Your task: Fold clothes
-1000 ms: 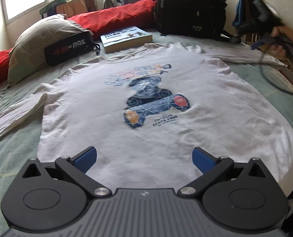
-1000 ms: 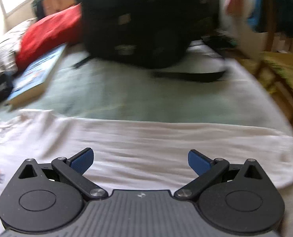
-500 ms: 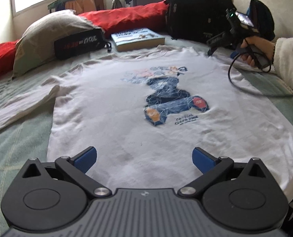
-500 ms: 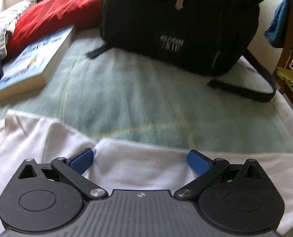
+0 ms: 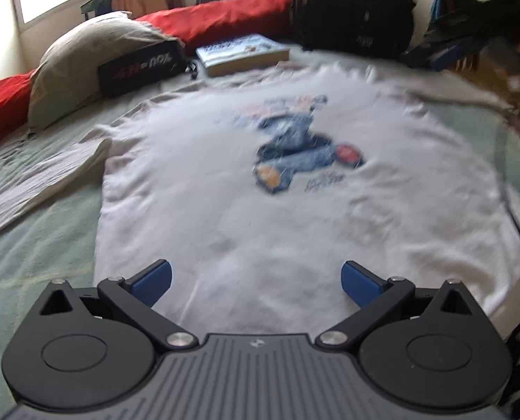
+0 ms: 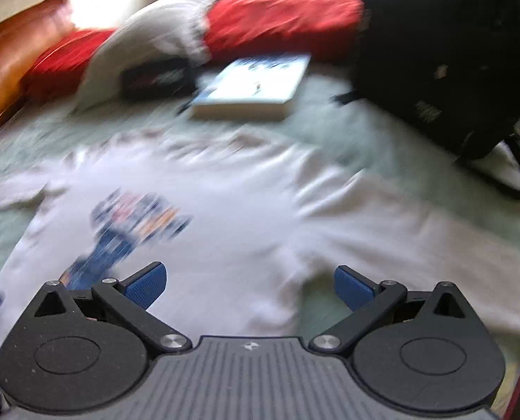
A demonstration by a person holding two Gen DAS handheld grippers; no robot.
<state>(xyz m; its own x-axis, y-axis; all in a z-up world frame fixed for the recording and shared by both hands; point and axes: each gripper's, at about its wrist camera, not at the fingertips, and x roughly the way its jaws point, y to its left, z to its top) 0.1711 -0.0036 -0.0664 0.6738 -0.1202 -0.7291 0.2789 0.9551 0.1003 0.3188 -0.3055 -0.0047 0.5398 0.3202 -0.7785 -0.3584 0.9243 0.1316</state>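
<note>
A white long-sleeved shirt (image 5: 260,210) with a blue printed figure (image 5: 302,154) lies spread flat on the pale green bedcover, sleeves stretched out to both sides. My left gripper (image 5: 256,281) hovers open above the shirt's hem, nothing between its blue pads. In the right wrist view the same shirt (image 6: 231,210) fills the middle, its right sleeve (image 6: 452,241) running off to the right. My right gripper (image 6: 249,285) is open over the shirt near the armpit, holding nothing. Both views are motion-blurred.
At the head of the bed sit a black backpack (image 6: 442,52), a book (image 6: 252,87), a black pouch (image 5: 140,66), a grey pillow (image 5: 84,59) and red cushions (image 5: 224,21). A hand with the other gripper (image 5: 477,24) shows at the left view's upper right.
My right gripper has pulled back and swung left, from the sleeve near the backpack to above the shirt's body. The left view has shifted slightly left; both grippers stay open.
</note>
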